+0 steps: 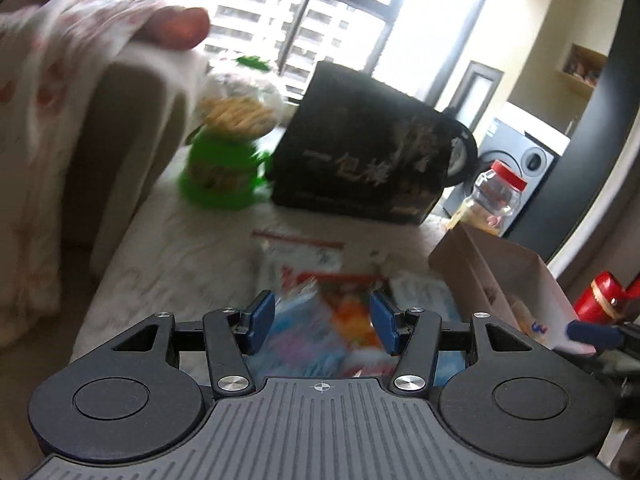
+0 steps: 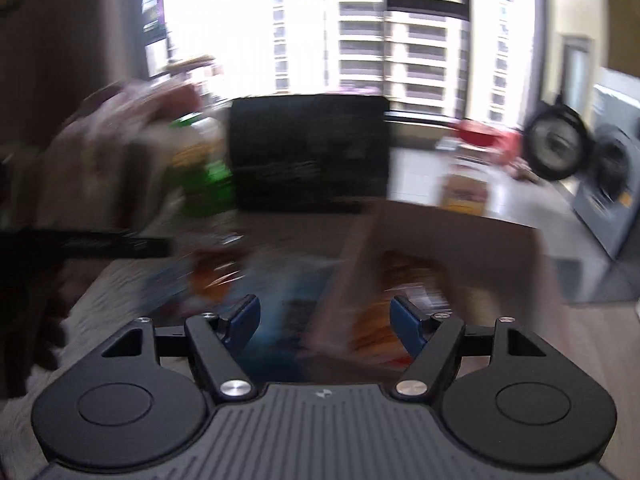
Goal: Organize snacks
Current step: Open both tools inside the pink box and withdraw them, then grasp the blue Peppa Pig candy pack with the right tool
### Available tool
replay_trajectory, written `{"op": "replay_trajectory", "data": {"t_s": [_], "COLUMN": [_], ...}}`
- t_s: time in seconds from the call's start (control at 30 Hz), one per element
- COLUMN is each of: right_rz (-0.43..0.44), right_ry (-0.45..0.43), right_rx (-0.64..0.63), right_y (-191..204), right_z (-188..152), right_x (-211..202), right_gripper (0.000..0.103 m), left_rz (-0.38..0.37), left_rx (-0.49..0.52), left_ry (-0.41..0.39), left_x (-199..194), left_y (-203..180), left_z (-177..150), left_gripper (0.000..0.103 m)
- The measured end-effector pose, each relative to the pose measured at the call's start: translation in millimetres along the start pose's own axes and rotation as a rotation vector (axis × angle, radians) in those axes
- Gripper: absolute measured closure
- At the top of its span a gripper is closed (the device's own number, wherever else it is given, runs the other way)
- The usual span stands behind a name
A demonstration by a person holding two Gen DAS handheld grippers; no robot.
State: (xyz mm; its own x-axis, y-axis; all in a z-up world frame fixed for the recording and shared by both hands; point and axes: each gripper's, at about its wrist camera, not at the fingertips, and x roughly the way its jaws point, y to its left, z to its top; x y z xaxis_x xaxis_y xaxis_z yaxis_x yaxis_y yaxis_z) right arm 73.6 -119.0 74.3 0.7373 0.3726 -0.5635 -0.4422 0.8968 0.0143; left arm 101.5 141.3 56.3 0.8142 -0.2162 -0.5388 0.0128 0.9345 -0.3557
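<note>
Blurred snack packets [image 1: 340, 308] in red, orange and blue lie on the pale table [image 1: 168, 264], with a clear zip bag [image 1: 300, 252] behind them. My left gripper [image 1: 324, 320] hovers over the packets, its blue pads apart and pressing on nothing. A brown open-topped paper box [image 1: 500, 276] at the right holds more packets. In the heavily blurred right wrist view, my right gripper [image 2: 326, 320] stands open above the left wall of that brown box [image 2: 452, 236]. Orange packets [image 2: 380, 332] lie inside it and a blue packet [image 2: 288, 312] beside it.
At the back stand a green chip can [image 1: 224, 160], a black box with white characters [image 1: 360, 148] and a red-lidded clear jar [image 1: 496, 192]. A cloth-draped seat [image 1: 60, 120] flanks the left. A red object [image 1: 600, 300] and a grey washing machine [image 1: 520, 160] are at the right.
</note>
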Motion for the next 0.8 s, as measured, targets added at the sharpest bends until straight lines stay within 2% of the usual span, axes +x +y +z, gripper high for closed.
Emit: {"op": "replay_trajectory", "data": {"t_s": [0.1, 0.17, 0.27, 0.37, 0.57, 0.7, 0.73, 0.77, 0.8], "right_rz": [0.046, 0.045, 0.044, 0.060, 0.127, 0.061, 0.057, 0.062, 0.063], "right_ry": [0.026, 0.038, 0.021, 0.031, 0.118, 0.106, 0.106, 0.114, 0.122], "right_rx": [-0.109, -0.150, -0.205, -0.218, -0.201, -0.287, -0.297, -0.307, -0.324], "right_y": [38, 54, 76, 89, 121, 143, 145, 146, 147], "right_z": [-8, -8, -4, 3, 15, 15, 13, 12, 10], "right_x": [12, 23, 40, 58, 121, 133, 130, 125, 118], "right_gripper": [0.031, 0.031, 0.031, 0.031, 0.031, 0.030, 0.031, 0.041, 0.043], "left_rz": [0.017, 0.024, 0.030, 0.026, 0.098, 0.080, 0.070, 0.055, 0.044], "left_rx": [0.002, 0.008, -0.049, -0.086, -0.124, -0.186, -0.193, -0.199, -0.200], "left_ry": [-0.010, -0.003, -0.016, -0.046, -0.109, -0.115, -0.109, -0.100, -0.091], "left_x": [-2, 5, 5, -5, -32, -41, -40, -39, -38], "left_y": [7, 12, 26, 39, 68, 88, 90, 91, 91], "left_z": [-6, -6, -3, -7, -15, -15, -16, -17, -18], "left_gripper": [0.045, 0.045, 0.045, 0.045, 0.045, 0.045, 0.045, 0.045, 0.045]}}
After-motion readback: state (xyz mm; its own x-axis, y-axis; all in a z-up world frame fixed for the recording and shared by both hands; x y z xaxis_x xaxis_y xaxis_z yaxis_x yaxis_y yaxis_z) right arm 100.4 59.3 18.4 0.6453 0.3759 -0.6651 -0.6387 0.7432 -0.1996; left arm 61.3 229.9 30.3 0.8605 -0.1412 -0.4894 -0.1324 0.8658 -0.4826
